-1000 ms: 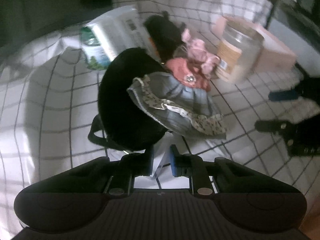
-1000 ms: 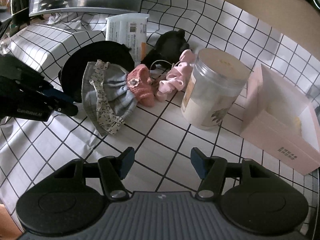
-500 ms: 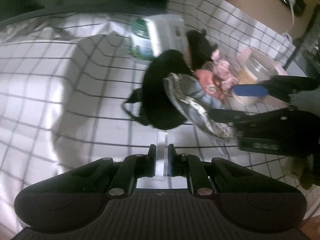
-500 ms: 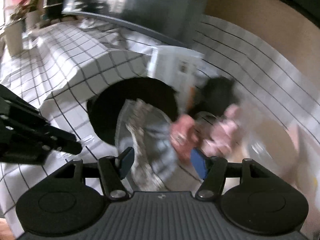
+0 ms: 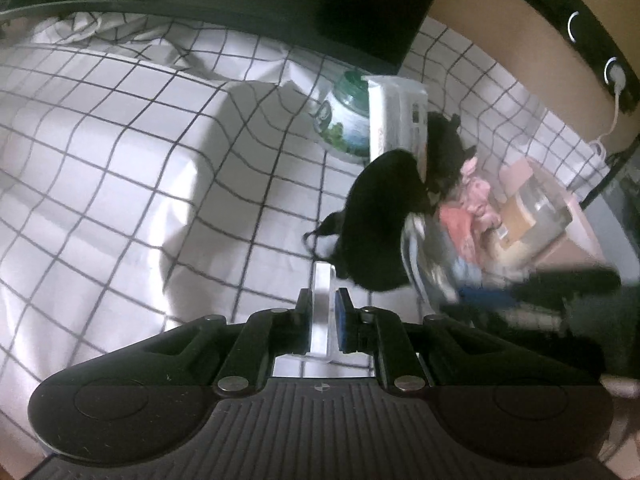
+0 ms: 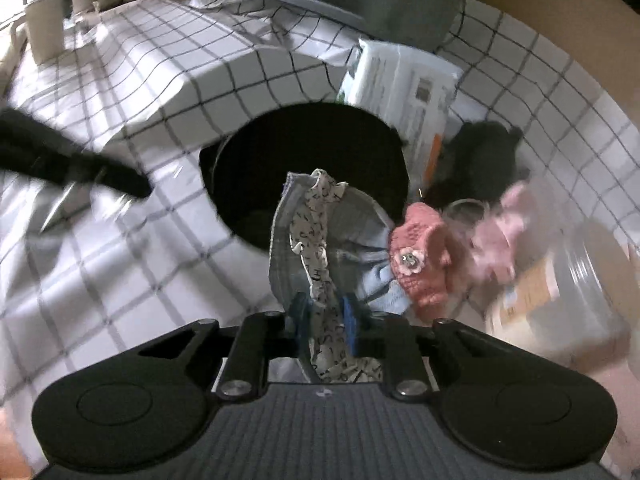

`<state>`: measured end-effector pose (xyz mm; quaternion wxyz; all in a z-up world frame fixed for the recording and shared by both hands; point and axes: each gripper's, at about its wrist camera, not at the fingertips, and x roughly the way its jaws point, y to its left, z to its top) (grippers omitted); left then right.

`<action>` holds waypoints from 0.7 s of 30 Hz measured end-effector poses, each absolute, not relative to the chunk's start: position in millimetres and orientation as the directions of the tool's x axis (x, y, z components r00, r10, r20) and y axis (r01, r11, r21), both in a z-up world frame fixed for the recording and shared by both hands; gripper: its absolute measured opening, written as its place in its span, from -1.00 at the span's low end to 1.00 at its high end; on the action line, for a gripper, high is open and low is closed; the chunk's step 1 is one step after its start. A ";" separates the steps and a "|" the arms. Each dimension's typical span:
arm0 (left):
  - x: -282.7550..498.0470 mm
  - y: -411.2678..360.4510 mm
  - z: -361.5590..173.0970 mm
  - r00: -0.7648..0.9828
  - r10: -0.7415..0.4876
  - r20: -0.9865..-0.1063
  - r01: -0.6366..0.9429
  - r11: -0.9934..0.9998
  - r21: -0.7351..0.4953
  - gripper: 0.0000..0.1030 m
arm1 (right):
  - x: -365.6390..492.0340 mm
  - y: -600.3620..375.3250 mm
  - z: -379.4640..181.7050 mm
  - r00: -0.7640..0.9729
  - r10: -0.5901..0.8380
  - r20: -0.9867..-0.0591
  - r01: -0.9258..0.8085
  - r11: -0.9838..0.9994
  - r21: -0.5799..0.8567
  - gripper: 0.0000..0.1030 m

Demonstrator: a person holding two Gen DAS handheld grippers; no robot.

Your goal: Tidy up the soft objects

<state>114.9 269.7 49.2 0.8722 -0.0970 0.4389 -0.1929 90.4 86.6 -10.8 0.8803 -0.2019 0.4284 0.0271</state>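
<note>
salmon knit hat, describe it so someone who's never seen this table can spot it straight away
On the grid-checked tablecloth, find the big round black hat; a grey-blue hat with letter-print trim lies against it. The salmon knit hat rests on that one's right edge, left of the fluffy pale pink item. It alone has chunky knit and a small flower button.

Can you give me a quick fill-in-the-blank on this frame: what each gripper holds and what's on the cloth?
1. The right gripper is shut on the patterned trim of the grey ____.
2. The left gripper is shut on a ____ plastic piece.
3. The coral knitted hat carries a small ____ decoration.
4. The tablecloth is white with a black ____ pattern.

Missing words: hat; clear; flower; grid
</note>
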 end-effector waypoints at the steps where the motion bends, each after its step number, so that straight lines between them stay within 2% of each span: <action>1: 116.0 268.3 50.2 0.542 -0.429 -0.723 0.252 0.903 -0.347 -0.72 | 81.7 82.3 -9.7 0.627 -0.126 -0.769 -0.219 0.919 -0.329 -0.64; 6: 121.5 253.5 53.1 0.540 -0.455 -0.708 0.276 0.890 -0.362 -0.72 | 43.9 61.7 -2.8 0.615 -0.131 -0.777 -0.207 0.924 -0.320 -0.61; 7: 122.3 251.2 52.6 0.538 -0.458 -0.708 0.280 0.889 -0.362 -0.72 | 36.3 56.2 2.8 0.620 -0.106 -0.777 -0.203 0.936 -0.289 -0.44; 8: 122.4 248.3 52.1 0.536 -0.461 -0.707 0.285 0.887 -0.363 -0.72 | 32.0 53.5 7.0 0.624 -0.086 -0.777 -0.195 0.945 -0.262 -0.10; 10: 122.3 244.0 51.6 0.531 -0.469 -0.706 0.293 0.883 -0.366 -0.72 | 21.9 45.6 21.2 0.656 -0.048 -0.754 -0.166 0.964 -0.206 0.20; 15: 119.9 240.6 51.8 0.521 -0.479 -0.707 0.306 0.877 -0.369 -0.72 | 21.1 33.0 47.2 0.712 -0.058 -0.700 -0.041 0.991 -0.125 0.32; 17: 118.9 242.5 52.3 0.521 -0.480 -0.706 0.305 0.877 -0.371 -0.72 | 33.2 24.9 42.3 0.665 -0.100 -0.740 0.038 0.994 -0.100 0.33; 19: 116.8 246.7 52.5 0.521 -0.480 -0.706 0.299 0.877 -0.376 -0.72 | 43.5 14.8 29.6 0.602 -0.077 -0.794 0.104 0.994 -0.018 0.33; 21: 115.1 251.9 52.0 0.521 -0.475 -0.709 0.289 0.880 -0.377 -0.72 | 53.0 10.3 18.4 0.568 -0.086 -0.819 0.158 0.987 0.006 0.32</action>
